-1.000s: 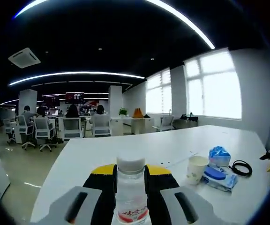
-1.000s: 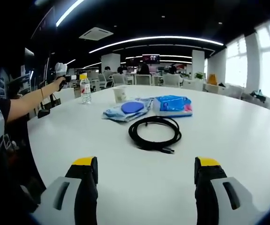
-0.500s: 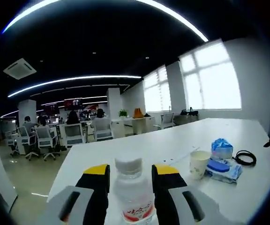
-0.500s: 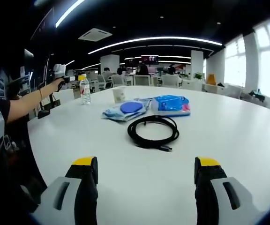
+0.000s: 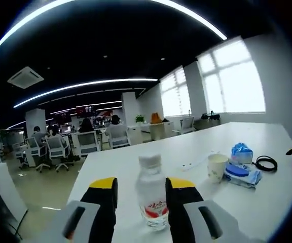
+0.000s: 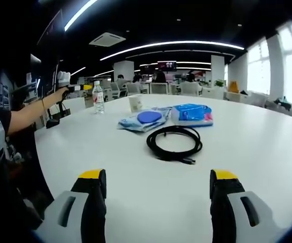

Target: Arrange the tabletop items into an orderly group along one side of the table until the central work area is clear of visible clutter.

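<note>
Two pairs of tongs are working over one white desk (image 6: 267,147). Left tongs (image 5: 141,190) are standing released, jaws parted on either side of a clear water bottle (image 5: 151,195) without touching it; the bottle is standing upright near the desk edge, its base partly screened by the jaws. Its red label is showing, but the print is too small to read.

Right tongs (image 6: 157,178) are hanging spread wide over bare desk, gripping nothing. Ahead of them a black cable (image 6: 174,143) is lying coiled, one plug end trailing toward the camera. Beyond it, a blue tissue pack (image 6: 192,114) is sitting just beside a clear wrapper with a blue round lid (image 6: 144,119); whether the two are touching is hard to tell. A paper cup (image 6: 134,104) is standing behind them, its lower part cut off by the wrapper.

In the right gripper view the bottle is showing well apart from this cluster, at the far left of the desk, with a person's forearm (image 6: 32,110) reaching toward it. In the left gripper view the cluster is sitting off right, small and curved by the lens.
</note>
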`<state>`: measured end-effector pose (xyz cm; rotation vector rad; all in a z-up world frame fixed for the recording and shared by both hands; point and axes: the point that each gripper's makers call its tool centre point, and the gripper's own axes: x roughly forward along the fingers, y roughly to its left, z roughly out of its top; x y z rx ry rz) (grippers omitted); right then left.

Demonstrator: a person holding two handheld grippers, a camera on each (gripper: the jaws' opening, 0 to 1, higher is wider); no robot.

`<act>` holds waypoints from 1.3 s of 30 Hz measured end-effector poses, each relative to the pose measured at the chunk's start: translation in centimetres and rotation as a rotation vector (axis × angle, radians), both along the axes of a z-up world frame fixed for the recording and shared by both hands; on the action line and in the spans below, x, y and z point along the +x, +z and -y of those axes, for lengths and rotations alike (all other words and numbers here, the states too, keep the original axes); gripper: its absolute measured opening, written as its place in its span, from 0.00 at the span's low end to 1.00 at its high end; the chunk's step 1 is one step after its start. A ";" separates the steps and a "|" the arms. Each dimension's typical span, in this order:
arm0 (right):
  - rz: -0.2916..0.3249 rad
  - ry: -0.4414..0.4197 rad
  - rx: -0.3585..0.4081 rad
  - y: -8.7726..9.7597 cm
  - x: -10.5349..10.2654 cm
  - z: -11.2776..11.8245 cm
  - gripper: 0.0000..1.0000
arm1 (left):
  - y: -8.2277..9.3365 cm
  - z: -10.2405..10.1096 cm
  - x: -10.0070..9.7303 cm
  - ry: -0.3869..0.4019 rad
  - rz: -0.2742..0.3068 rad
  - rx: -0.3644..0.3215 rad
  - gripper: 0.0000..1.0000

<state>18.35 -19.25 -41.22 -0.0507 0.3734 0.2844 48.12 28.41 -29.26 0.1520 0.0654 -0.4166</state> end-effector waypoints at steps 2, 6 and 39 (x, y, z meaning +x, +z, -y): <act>-0.006 -0.001 0.000 -0.1 0.0 0.0 0.80 | -0.1 0.1 -0.2 -0.005 0.006 0.017 0.36; -0.006 0.003 -0.002 -0.1 -0.1 0.0 0.80 | -0.3 0.7 -1.3 -0.049 0.040 0.193 0.35; 0.003 -0.011 -0.005 0.1 -1.2 0.7 0.80 | -2.0 10.6 -4.3 -0.400 0.090 0.746 0.29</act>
